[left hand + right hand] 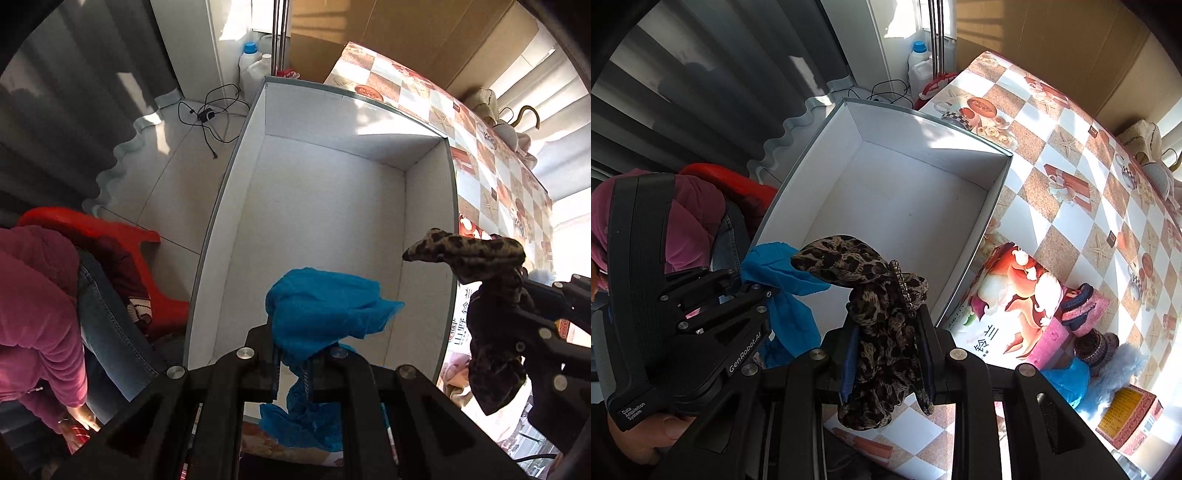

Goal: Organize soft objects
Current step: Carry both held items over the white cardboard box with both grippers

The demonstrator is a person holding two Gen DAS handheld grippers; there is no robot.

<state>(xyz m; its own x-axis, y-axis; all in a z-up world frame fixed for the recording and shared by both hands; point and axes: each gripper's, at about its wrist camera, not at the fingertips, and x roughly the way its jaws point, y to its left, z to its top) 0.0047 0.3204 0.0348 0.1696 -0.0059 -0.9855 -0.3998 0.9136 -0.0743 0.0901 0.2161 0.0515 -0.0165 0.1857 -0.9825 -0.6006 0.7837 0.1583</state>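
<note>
A blue cloth (325, 314) bunches up between the pads of my left gripper (301, 360), which is shut on it and points down over the near end of an open white box (325, 221). To its right, my right gripper (888, 354) is shut on a leopard-print fabric piece (882, 317) that hangs above the box's near right corner. The same leopard piece (487, 288) and right gripper (535, 314) show at the right of the left wrist view. The blue cloth (783, 280) and left gripper (753, 291) show at the left of the right wrist view. Inside, the box (905, 206) is bare.
The box rests on a table with a checked patterned cover (1071, 155). A pictured tissue pack (1015, 295), knitted items (1086, 325), a blue fluffy thing (1123, 373) and a small orange box (1126, 417) lie at the right. A person in a magenta top (40, 314) and a red stool (110, 240) stand left.
</note>
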